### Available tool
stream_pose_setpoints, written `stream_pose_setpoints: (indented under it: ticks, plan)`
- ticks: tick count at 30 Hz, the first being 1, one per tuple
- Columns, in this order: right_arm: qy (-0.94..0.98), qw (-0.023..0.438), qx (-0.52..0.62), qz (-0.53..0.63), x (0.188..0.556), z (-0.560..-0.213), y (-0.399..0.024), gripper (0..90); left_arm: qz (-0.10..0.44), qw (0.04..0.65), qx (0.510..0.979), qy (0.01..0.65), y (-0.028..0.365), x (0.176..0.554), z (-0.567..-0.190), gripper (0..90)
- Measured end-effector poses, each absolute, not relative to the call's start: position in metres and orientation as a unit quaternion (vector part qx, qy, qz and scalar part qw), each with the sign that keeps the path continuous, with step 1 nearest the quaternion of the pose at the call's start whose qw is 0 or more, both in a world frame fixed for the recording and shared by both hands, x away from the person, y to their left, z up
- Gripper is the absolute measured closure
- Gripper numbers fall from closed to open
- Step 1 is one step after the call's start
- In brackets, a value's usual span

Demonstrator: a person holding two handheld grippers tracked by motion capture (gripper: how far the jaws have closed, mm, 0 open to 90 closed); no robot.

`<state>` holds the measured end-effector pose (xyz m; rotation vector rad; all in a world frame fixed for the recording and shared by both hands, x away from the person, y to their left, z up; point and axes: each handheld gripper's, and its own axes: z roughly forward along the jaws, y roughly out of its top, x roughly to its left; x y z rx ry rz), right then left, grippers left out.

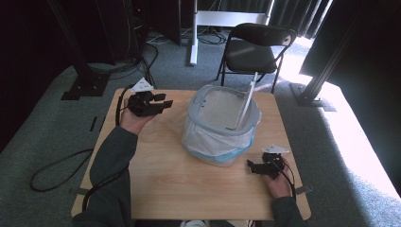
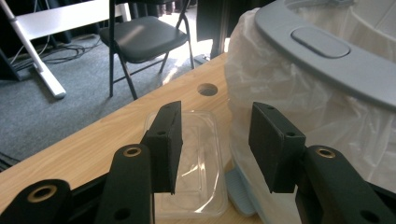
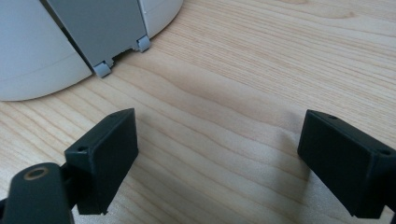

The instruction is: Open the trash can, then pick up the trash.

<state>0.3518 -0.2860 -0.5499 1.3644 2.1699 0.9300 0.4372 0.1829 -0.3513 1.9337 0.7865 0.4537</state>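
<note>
A: Where on the table point(image 1: 179, 189) for the clear tray point(image 2: 201, 156)?

B: Flat on the wood, just beside the bin point(image 1: 194, 115), on its left flank. Touching the liner bag point(image 2: 280, 79) or only brushing past it, hard to say from this angle.

A: And the left gripper point(image 2: 219, 144)?

B: Raised over the tray's near end, jaws well apart, gripping nothing. Probably lined up that way to straddle one wall of the tray and pinch it.

A: Why so close to the bin?

B: Short lift to the mouth, most likely. Lid point(image 1: 248, 99) tipped upright, grey ring point(image 2: 322, 51) wide open, bag stretched over the edge to catch whatever drops in.

A: Right gripper point(image 1: 253, 165)?

B: Low over bare wood at the bin's right side, spread wide, empty too. Placed near the base perhaps to steady the bin against a nudge from the other hand.

A: Next, then?

B: Down and in with the left, closing on thin, springy plastic. Better to take a wall or the rim than the slick floor of the tray, and gently, to avoid popping it sideways under the bag
</note>
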Motion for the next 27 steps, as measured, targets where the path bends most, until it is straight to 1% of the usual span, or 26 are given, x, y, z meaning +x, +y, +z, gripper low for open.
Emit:
stream_pose_setpoints:
  ticks: [4, 11, 15, 20, 27]
  plan:
    - [0.779, 0.206, 0.49, 0.334, 0.352, -0.55, -0.286, 11.3, 0.186, 0.48, 0.792, 0.327, 0.185, 0.437, -0.357, 53.0]
    - [0.779, 0.206, 0.489, 0.334, 0.352, -0.55, -0.286, 11.3, 0.194, 0.478, 0.788, 0.336, 0.191, 0.438, -0.371, 54.3]
    - [0.779, 0.206, 0.49, 0.334, 0.352, -0.55, -0.286, 11.3, 0.196, 0.472, 0.786, 0.348, 0.192, 0.438, -0.382, 53.0]
    - [0.779, 0.206, 0.49, 0.334, 0.352, -0.55, -0.286, 11.3, 0.187, 0.47, 0.783, 0.362, 0.193, 0.441, -0.397, 51.2]
    - [0.779, 0.206, 0.489, 0.334, 0.352, -0.55, -0.286, 11.3, 0.188, 0.46, 0.784, 0.372, 0.185, 0.444, -0.421, 51.0]
